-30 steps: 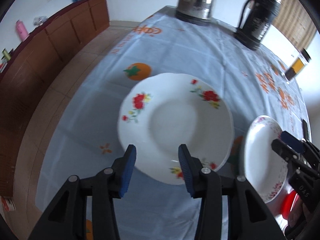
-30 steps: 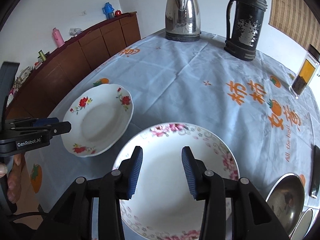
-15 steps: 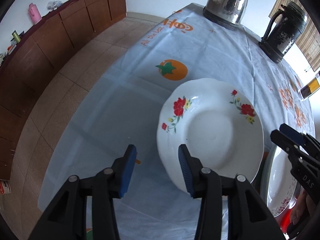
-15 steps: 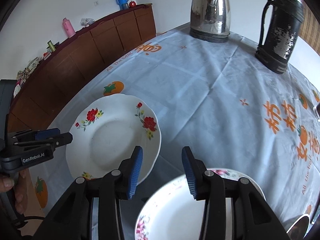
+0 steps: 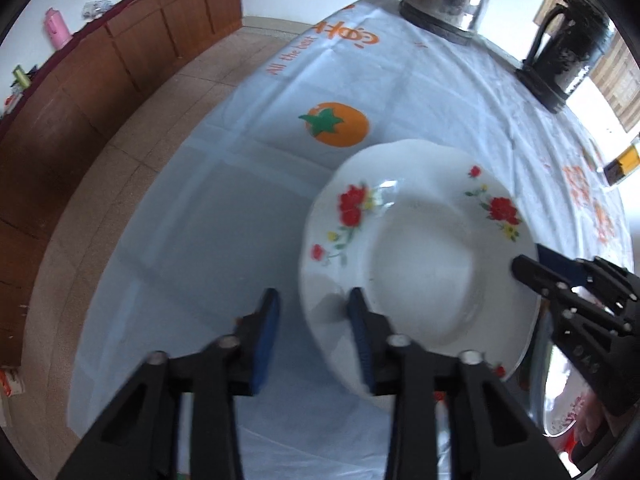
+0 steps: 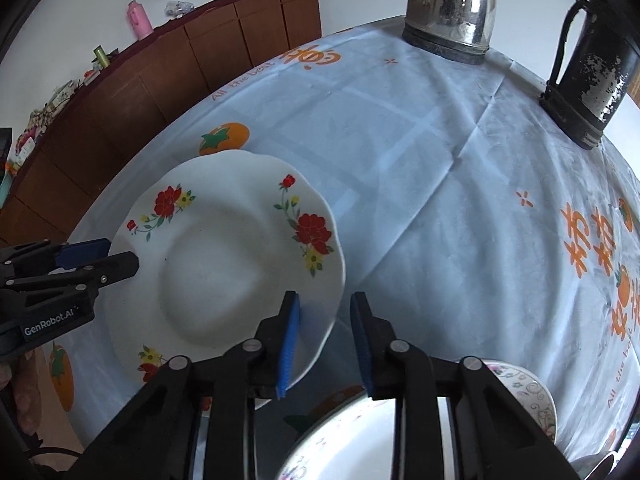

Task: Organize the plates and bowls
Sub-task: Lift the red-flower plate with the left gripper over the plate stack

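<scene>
Between both open tongs, red-flowered plate [image 6: 224, 264], rim edges flanked

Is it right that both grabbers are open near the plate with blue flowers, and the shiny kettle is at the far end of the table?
Almost. The flowers on the plate are red, not blue; the right wrist view shows this clearly. The rest holds: the left gripper and the right gripper are both open near it, and the shiny kettle stands at the table's far end.

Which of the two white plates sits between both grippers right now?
The scalloped white plate with red flowers, on the blue tablecloth. The other, the pink-patterned plate, lies nearer the camera, beneath the right gripper.
</scene>
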A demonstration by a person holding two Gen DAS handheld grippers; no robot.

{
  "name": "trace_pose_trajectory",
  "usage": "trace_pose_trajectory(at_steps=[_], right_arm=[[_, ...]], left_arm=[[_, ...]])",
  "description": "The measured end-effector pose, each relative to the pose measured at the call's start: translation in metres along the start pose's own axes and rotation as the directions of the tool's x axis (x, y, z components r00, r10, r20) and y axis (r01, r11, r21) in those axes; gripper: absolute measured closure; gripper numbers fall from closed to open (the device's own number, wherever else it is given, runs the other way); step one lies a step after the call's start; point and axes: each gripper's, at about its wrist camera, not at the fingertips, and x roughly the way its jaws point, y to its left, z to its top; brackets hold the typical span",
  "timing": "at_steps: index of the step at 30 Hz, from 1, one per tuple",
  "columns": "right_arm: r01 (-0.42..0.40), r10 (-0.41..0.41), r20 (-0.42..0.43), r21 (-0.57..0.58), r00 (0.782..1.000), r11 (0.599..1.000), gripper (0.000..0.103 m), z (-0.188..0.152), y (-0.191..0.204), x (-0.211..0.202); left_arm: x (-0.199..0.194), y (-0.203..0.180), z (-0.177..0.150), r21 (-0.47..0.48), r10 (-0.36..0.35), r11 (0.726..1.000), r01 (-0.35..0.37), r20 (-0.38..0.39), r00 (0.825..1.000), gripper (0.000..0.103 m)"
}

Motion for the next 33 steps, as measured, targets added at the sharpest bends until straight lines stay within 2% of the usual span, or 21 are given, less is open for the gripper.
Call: trace_pose_trajectory(at_steps=[3,7,15,24,33], right_arm=[[0.021,-0.021,-0.005,-0.011,1.000,1.000,0.080,0.001,0.004,0.001],[0.024,-0.024,-0.006,-0.001,1.000,1.000,0.081,0.000,0.003,0.000],[0.000,0.000,0.001,0.018,1.000,1.000,0.083,-0.001,0.010,-0.012],[-0.016,0.015,0.017,0.048,1.000,0.999,0.083,-0.009,0.013,-0.040],[-0.019,0.015,0.042,0.097,0.999,0.995,0.083,-0.031,0.008,-0.067]], left_arm=[[-0.001,-0.007,0.000,0.019,0.031,0.999,-0.031,0.003,1.000,0.082],[-0.003,-0.005,-0.001,0.006,0.027,1.000,-0.027,-0.007,1.000,0.083],[-0.019,-0.002,-0.001,-0.011,0.057,0.998,-0.057,0.001,0.998,0.083],[-0.040,-0.006,-0.010,-0.010,0.042,0.999,-0.042,-0.012,0.999,0.083],[-0.059,-0.022,-0.024,0.021,0.033,0.999,-0.033,-0.004,0.999,0.083]])
